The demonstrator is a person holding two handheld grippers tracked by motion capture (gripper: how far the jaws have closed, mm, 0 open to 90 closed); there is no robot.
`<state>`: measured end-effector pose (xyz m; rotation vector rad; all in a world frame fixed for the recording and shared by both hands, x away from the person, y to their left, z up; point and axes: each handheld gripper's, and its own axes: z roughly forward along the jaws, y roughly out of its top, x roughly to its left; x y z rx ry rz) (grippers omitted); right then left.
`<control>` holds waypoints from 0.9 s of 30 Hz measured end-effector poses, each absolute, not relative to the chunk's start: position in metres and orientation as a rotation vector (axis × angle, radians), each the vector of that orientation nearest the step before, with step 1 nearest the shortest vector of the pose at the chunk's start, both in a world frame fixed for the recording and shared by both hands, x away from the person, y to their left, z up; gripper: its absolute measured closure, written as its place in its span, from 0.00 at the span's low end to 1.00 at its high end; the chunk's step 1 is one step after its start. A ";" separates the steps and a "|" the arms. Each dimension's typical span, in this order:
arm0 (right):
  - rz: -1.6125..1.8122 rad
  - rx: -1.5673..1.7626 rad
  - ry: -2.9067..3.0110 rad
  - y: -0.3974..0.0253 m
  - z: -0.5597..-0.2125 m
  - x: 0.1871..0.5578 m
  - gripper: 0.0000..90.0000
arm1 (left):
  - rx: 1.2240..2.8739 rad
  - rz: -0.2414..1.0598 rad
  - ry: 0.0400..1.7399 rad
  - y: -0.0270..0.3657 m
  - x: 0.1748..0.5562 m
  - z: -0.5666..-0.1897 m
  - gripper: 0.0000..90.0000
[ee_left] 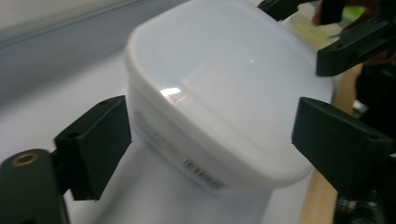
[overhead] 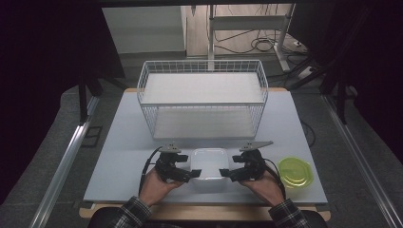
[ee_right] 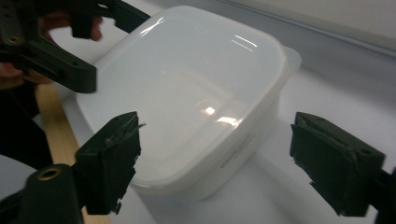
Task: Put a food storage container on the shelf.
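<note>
White tub (overhead: 209,164) sits upside down on table (overhead: 119,156), btwn both claws. Left claw (overhead: 192,174) & right claw (overhead: 222,173) both wide open, jaws flanking tub, gripping nothing.

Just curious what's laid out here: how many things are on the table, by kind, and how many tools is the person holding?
White lidded box: 1
Green lidded box: 1
Wire basket: 1
Grippers: 2, left gripper and right gripper, both with fingers open on either side of the white lidded box
Total: 5
</note>
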<state>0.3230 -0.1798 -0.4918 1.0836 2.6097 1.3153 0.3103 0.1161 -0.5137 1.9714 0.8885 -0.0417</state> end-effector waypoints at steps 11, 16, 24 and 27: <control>1.313 1.222 2.656 -0.177 -0.488 0.324 0.40 | 1.969 -0.056 0.954 0.110 0.300 -0.508 0.25; 1.288 1.254 2.612 -0.179 -0.481 0.313 0.52 | 1.976 0.024 0.956 0.109 0.288 -0.502 0.36; 1.292 1.292 2.545 -0.181 -0.477 0.300 0.64 | 1.930 0.041 1.018 0.114 0.277 -0.498 0.55; 1.334 1.321 2.519 -0.184 -0.477 0.297 0.70 | 1.931 0.036 1.051 0.114 0.273 -0.496 0.60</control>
